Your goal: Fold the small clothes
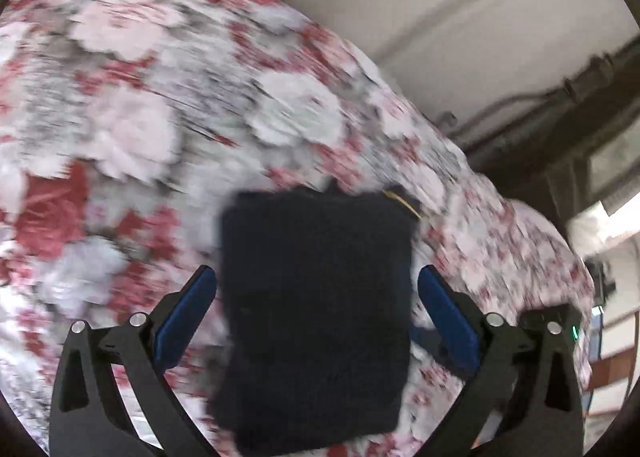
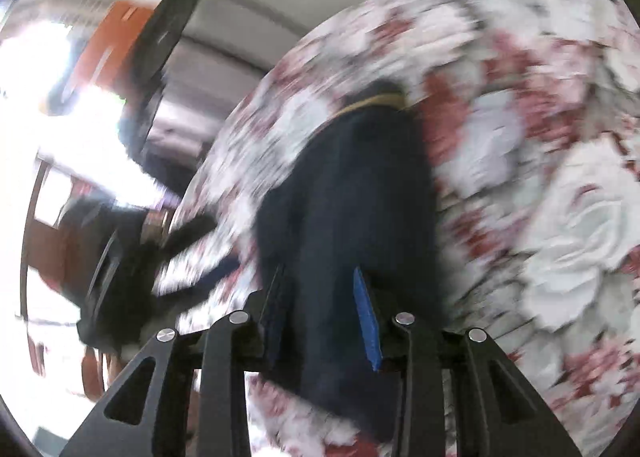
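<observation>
Navy cloth [image 1: 316,297] between open left gripper [image 1: 317,281] fingers, floral sheet [image 1: 120,117], no legible writing

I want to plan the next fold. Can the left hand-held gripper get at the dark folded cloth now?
Probably yes: the left hand-held gripper stands open with the dark folded cloth between its fingers, nothing in between.

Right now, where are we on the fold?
Done: the dark garment already lies as a compact rectangle on the floral cloth. In hand: the right gripper straddles one end of it; blur hides whether it grips. The left gripper is open around it. Left: any final fold, then release.
</observation>
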